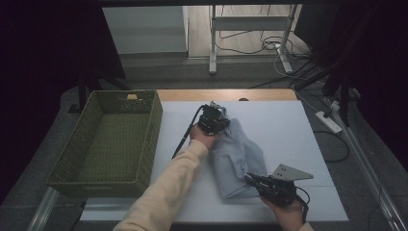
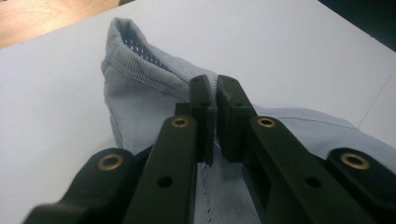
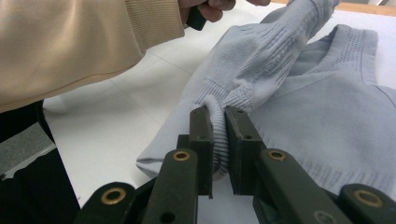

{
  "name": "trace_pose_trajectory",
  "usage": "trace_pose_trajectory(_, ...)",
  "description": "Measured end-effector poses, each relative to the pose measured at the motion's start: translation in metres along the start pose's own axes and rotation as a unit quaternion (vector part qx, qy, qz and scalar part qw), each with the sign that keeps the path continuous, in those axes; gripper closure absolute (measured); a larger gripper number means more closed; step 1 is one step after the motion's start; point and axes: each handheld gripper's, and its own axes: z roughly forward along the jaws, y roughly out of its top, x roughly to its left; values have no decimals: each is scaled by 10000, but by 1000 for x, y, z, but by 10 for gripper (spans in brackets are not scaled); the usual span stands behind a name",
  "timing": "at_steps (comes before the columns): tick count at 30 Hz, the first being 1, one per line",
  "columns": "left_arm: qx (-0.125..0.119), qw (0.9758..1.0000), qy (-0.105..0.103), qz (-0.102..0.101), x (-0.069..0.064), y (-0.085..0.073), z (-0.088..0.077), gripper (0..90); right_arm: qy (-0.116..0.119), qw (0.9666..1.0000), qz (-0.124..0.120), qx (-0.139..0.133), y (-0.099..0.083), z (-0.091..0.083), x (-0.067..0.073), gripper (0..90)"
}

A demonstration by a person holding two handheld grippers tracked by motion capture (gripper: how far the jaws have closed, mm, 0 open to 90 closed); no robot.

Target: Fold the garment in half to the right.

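Pale blue knitted garment [image 1: 236, 159], folded and bunched, on the white tabletop [image 1: 288, 130]

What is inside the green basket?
Nothing: the basket shows just its woven bottom. Its near wall hides a strip of the floor behind it. The sweater lies on the table, outside it.

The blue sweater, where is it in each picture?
High view: the blue sweater lies folded mid-table, between the left gripper at its far end and the right gripper at its near end.
Left gripper view: it spreads behind the jaws, pinched at the centre.
Right gripper view: it covers the centre and right, its ribbed edge pinched in the jaws.
Shared landmark: the white table, under the sweater everywhere.
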Motion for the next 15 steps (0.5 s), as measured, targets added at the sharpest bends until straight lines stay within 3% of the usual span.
trace_pose_trajectory(15,163,9998,-58,36,-10,6,25,845,-205,9996,177,58,-6,-13,-10,812)
